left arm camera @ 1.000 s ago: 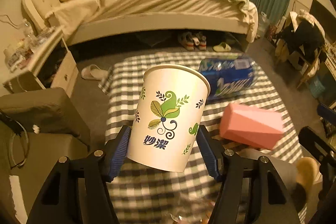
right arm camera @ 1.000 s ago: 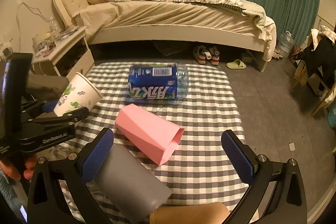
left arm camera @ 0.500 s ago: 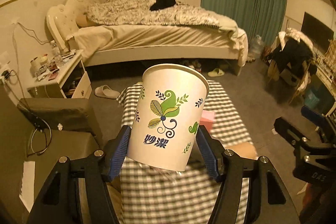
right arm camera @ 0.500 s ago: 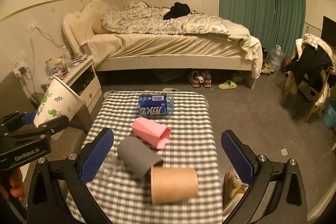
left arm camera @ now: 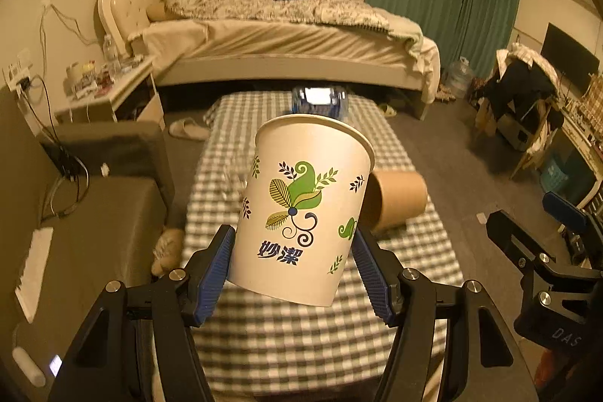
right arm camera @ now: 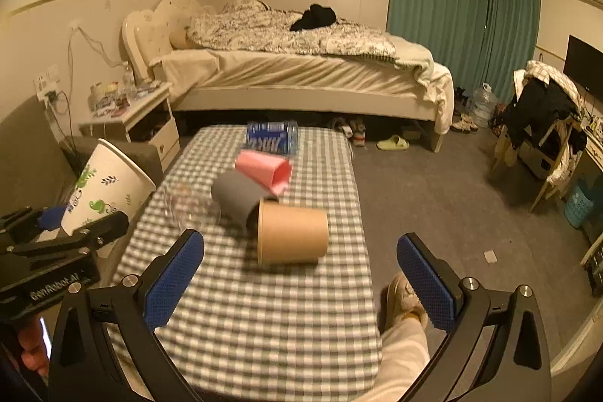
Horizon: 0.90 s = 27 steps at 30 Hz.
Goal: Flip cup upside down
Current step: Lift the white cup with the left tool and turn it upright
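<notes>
My left gripper [left arm camera: 294,274] is shut on a white paper cup [left arm camera: 301,210] with a green leaf print, held mouth up and tilted, above the near end of the checkered table [left arm camera: 286,338]. The cup also shows at the left of the right wrist view [right arm camera: 107,187]. My right gripper [right arm camera: 299,274] is open and empty above the table's near end [right arm camera: 271,319]. On the table lie a brown paper cup [right arm camera: 292,234], a grey cup [right arm camera: 237,196] and a pink cup [right arm camera: 265,170], all on their sides.
A blue water bottle pack [right arm camera: 272,136] lies at the table's far end. A clear glass [right arm camera: 188,202] stands left of the grey cup. A bed [right arm camera: 301,70], a nightstand [right arm camera: 132,115] and a cluttered chair [right arm camera: 542,115] surround the table. My shoe [right arm camera: 401,300] is by the table's right edge.
Both grippers have pulled back and up from the table, so the whole table is in view. The left gripper still holds the white cup upright; the right stays open.
</notes>
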{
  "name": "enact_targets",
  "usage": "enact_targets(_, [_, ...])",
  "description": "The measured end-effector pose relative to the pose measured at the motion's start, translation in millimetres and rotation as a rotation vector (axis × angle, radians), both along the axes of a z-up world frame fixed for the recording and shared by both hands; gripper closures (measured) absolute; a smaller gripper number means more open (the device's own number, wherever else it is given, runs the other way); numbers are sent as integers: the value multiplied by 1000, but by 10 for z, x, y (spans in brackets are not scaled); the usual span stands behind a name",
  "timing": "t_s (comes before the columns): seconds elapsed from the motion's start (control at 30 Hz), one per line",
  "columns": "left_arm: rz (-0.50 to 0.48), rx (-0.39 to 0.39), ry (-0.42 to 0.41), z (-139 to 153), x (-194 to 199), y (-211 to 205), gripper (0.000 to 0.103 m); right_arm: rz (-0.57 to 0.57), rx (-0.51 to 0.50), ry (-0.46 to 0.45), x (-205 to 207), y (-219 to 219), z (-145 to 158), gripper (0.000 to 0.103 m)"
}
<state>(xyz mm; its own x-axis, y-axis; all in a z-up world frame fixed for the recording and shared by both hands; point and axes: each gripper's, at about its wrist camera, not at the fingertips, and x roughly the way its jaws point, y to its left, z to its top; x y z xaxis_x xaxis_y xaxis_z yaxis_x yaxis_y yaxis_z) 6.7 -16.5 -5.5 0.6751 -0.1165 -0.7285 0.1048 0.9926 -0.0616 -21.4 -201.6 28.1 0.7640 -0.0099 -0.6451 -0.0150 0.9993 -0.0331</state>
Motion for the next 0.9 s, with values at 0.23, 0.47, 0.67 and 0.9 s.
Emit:
enact_targets(0.23, [14, -11, 50, -425, -111, -112, 38, -11, -14, 46, -82, -35, -351, 0])
enact_targets(0.47, [13, -48, 65, -805, -25, -186, 38, -22, -18, 99, -6, -40, -592, 0])
enact_targets(0.67, [6, -19, 107, -1111, 90, -265, 38, -26, -30, 143, 130, -60, -784, 0])
enact_targets(0.9, [-3, -9, 119, -1282, 237, -316, 38, -38, -25, 203, 320, -110, -1002, 0])
